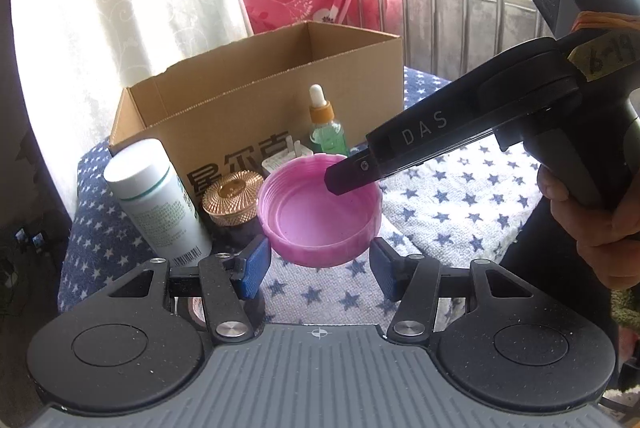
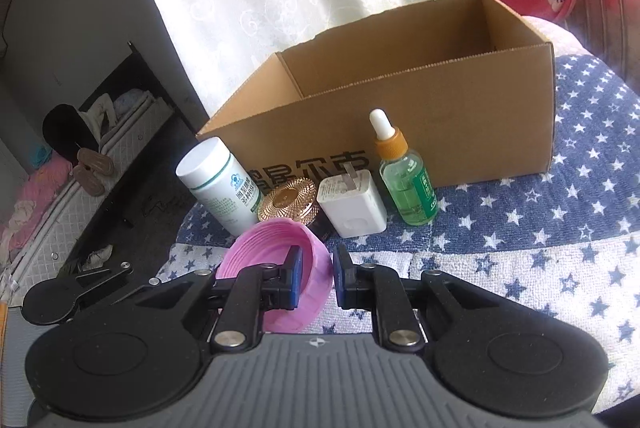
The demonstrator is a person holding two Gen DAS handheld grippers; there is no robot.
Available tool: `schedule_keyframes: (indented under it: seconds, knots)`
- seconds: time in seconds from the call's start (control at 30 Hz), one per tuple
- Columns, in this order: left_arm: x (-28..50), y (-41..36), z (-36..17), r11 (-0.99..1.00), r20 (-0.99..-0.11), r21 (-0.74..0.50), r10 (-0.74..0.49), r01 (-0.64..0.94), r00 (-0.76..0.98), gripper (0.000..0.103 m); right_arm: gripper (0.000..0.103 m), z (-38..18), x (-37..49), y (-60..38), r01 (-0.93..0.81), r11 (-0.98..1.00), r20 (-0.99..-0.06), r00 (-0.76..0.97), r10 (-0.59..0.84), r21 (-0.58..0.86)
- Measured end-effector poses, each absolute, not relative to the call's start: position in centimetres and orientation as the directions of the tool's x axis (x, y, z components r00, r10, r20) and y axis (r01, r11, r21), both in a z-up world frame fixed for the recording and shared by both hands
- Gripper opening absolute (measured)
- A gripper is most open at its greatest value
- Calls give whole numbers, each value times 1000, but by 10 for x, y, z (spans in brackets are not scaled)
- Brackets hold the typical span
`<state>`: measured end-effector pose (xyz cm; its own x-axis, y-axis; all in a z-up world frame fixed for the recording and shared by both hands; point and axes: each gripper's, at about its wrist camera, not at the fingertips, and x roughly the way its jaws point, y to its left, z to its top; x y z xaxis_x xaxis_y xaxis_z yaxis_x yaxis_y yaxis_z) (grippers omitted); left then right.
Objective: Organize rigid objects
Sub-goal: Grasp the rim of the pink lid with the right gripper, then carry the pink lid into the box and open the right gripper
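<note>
A pink plastic cap (image 1: 320, 216) hangs in the air, open side up, above the star-print cloth (image 1: 440, 196). My right gripper (image 1: 344, 180) reaches in from the right and is shut on the cap's rim. In the right wrist view one finger is inside the pink cap (image 2: 276, 268) and the other is outside its wall, with the right gripper (image 2: 316, 268) pinching it. My left gripper (image 1: 320, 256) stands open, its blue pads (image 1: 256, 268) flanking the cap's underside with a sliver of gap. An empty cardboard box (image 2: 440, 108) stands behind.
In front of the box (image 1: 256, 96) stand a white bottle (image 2: 220, 184), a gold-lidded jar (image 2: 288, 204), a white charger plug (image 2: 352, 208) and a green dropper bottle (image 2: 404, 180). A person's hand (image 1: 592, 220) holds the right gripper. The cloth's edge drops to the floor at the left.
</note>
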<state>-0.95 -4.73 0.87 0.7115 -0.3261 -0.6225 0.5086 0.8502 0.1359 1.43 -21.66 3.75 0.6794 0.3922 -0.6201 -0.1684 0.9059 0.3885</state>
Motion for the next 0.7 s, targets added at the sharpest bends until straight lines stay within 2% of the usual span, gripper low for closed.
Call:
schedule_keyframes:
  seconds: [0.17, 0.37, 0.43, 0.53, 0.7]
  knots:
    - [-3, -41, 51, 835, -535, 169, -369, 524, 760, 54, 18, 88, 12, -210, -230, 924, -549, 750, 369, 306]
    - [46, -32, 96, 847, -504, 151, -379, 511, 776, 54, 18, 144, 55, -203, -301, 926, -512, 772, 377, 228]
    - [71, -29, 106, 853, -520, 129, -376, 505, 767, 54, 18, 154, 87, -202, -312, 921, -538, 748, 389, 232]
    - [120, -26, 107, 856, -608, 77, -366, 511, 704, 54, 18, 152, 139, -205, -307, 906, -609, 671, 423, 291]
    - [182, -24, 83, 859, -733, 8, -344, 513, 587, 54, 18, 113, 216, -216, -236, 872, -717, 498, 487, 429]
